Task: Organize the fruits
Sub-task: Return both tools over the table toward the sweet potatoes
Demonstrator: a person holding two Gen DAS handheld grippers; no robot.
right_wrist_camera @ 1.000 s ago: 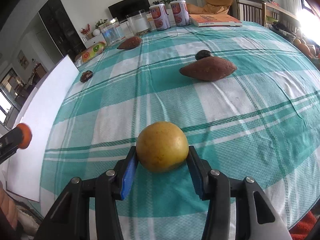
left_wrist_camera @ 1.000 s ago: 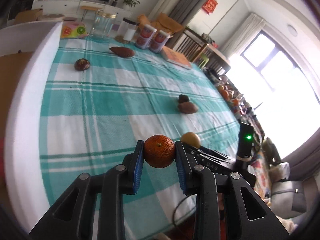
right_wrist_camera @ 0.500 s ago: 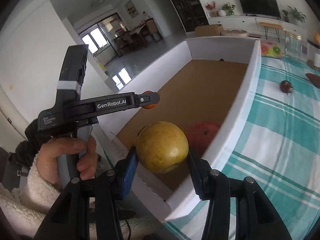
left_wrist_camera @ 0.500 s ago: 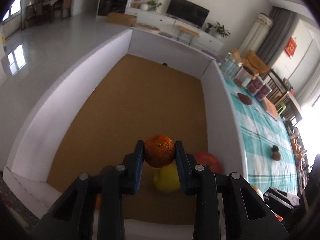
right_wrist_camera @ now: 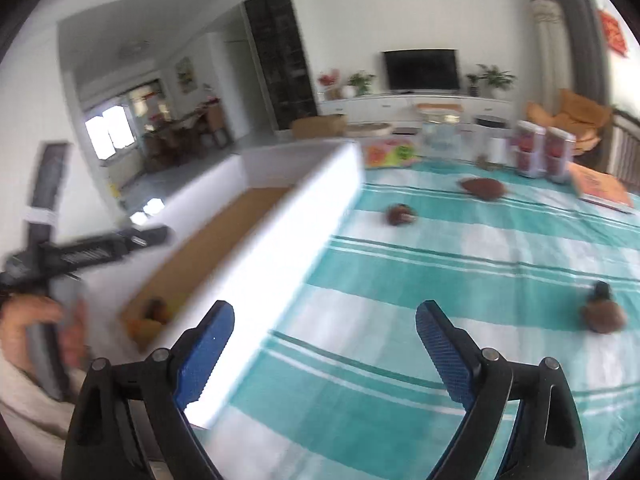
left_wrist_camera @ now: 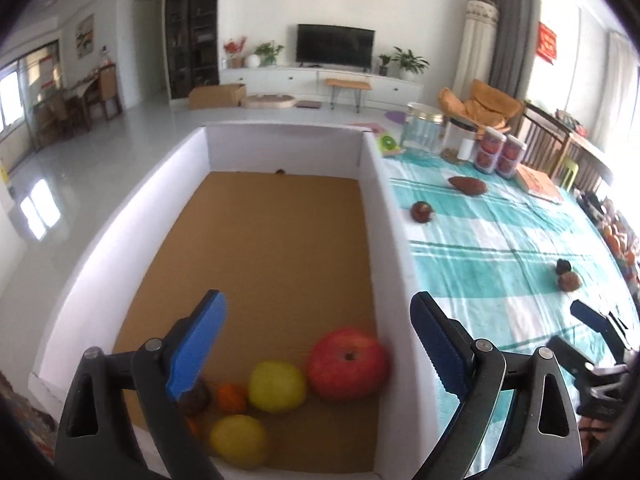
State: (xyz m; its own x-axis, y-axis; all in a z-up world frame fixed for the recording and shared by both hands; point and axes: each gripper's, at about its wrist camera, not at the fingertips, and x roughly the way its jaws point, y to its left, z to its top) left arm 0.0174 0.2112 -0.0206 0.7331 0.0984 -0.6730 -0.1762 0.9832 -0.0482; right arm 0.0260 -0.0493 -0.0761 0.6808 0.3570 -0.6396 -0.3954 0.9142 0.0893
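Note:
My left gripper (left_wrist_camera: 318,344) is open and empty above the near end of a white-walled box (left_wrist_camera: 384,216) with a brown floor. In the box lie a red apple (left_wrist_camera: 348,364), two yellow fruits (left_wrist_camera: 277,386) (left_wrist_camera: 239,440), a small orange (left_wrist_camera: 231,396) and a dark fruit (left_wrist_camera: 195,400). My right gripper (right_wrist_camera: 325,350) is open and empty over the teal checked tablecloth (right_wrist_camera: 460,272), beside the box wall (right_wrist_camera: 280,240). On the cloth lie a dark round fruit (left_wrist_camera: 422,212), a brown sweet potato (left_wrist_camera: 467,185), and a second sweet potato with a small dark fruit (left_wrist_camera: 567,278).
Jars (left_wrist_camera: 424,130), red-labelled cans (left_wrist_camera: 498,154) and a book (left_wrist_camera: 538,180) stand at the table's far end. The left gripper's handle and hand (right_wrist_camera: 48,280) show at the left of the right wrist view. The box sits at the table's left edge; floor lies beyond.
Both grippers opened and let go: the orange and the yellow fruit now lie in the box. The right gripper has swung back toward the table.

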